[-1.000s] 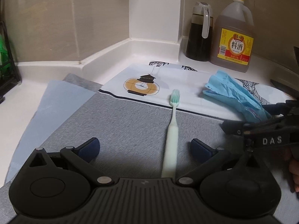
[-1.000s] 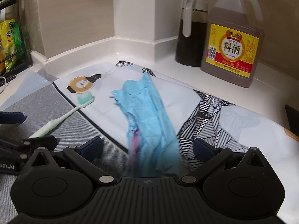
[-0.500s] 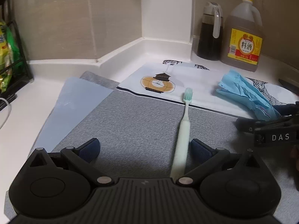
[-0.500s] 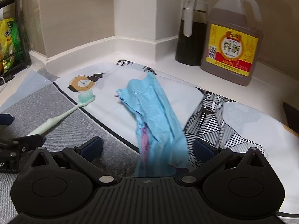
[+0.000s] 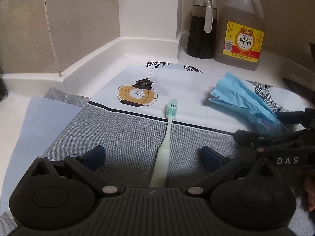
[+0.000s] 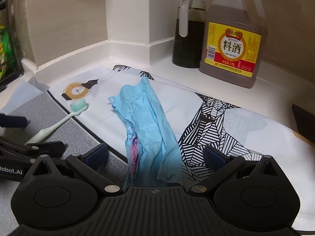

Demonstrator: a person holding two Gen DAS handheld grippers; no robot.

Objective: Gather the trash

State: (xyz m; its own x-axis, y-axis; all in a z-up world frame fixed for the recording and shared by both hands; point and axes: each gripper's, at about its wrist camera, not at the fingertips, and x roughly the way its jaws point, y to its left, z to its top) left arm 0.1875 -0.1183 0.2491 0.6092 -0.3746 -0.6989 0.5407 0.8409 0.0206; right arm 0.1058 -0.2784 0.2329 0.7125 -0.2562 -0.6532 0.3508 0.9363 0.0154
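Observation:
A pale green toothbrush [image 5: 166, 137] lies on the grey mat [image 5: 122, 137], head toward the back wall. My left gripper [image 5: 152, 155] is open, its fingers on either side of the handle's near end. A crumpled blue wrapper [image 6: 149, 129] lies on the white printed mat [image 6: 246, 125]. My right gripper [image 6: 155, 155] is open, its fingers on either side of the wrapper's near end. The wrapper [image 5: 246, 102] and the right gripper's side [image 5: 275, 137] also show in the left wrist view. The toothbrush [image 6: 57, 124] also shows in the right wrist view.
A dark sauce jug [image 5: 201, 23] and a large cooking-wine bottle [image 5: 241, 29] stand at the back by the white wall corner. A light blue sheet [image 5: 37, 122] lies at the left. A rack with green packets [image 6: 6, 45] stands at the far left.
Both grippers have moved slightly forward and stay open. The toothbrush and the blue wrapper have not moved on the mats.

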